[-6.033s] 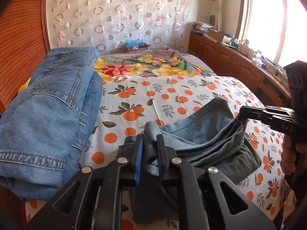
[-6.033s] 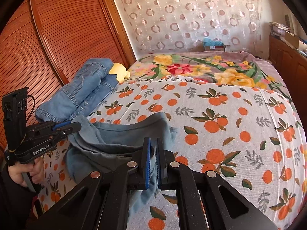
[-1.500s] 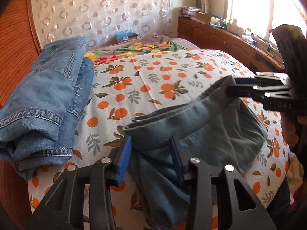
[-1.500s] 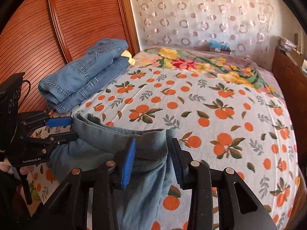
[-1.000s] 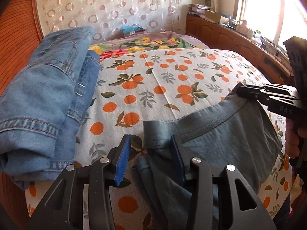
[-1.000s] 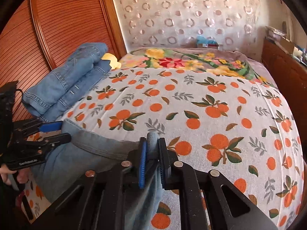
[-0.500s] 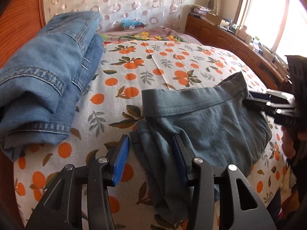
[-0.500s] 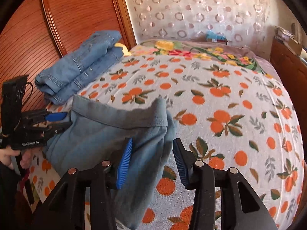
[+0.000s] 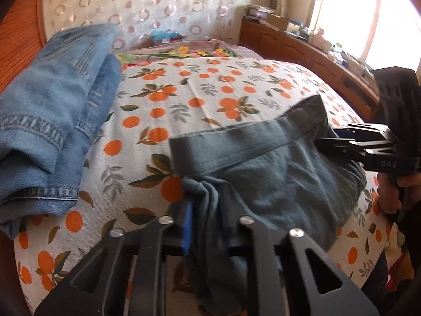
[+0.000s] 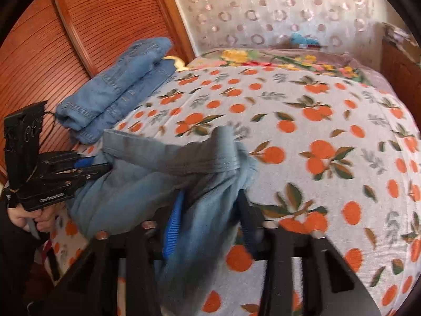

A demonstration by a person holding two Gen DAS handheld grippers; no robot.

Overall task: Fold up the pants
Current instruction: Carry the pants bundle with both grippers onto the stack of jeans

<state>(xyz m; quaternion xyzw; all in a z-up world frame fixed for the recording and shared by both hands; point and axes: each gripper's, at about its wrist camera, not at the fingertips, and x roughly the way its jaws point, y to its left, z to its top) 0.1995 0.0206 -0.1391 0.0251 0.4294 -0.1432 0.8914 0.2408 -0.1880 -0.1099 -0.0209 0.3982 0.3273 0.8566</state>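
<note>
Grey-blue pants [image 9: 265,173] lie bunched at the near edge of the bed, waistband up. They also show in the right wrist view [image 10: 158,184]. My left gripper [image 9: 204,223] is closed on a bunched fold of the pants at their left side. My right gripper [image 10: 210,218] stands open with pants cloth draped between its fingers; in the left wrist view it [image 9: 339,137] sits at the pants' right edge.
A folded stack of blue jeans [image 9: 52,115] lies on the left side of the bed, next to the wooden wardrobe [image 10: 100,26]. The orange-print bedspread [image 9: 210,94] stretches beyond. A wooden sideboard [image 9: 302,50] runs along the right under the window.
My left gripper has closed on a fold of the pants; it was open half a second ago. My right gripper stays open around the cloth.
</note>
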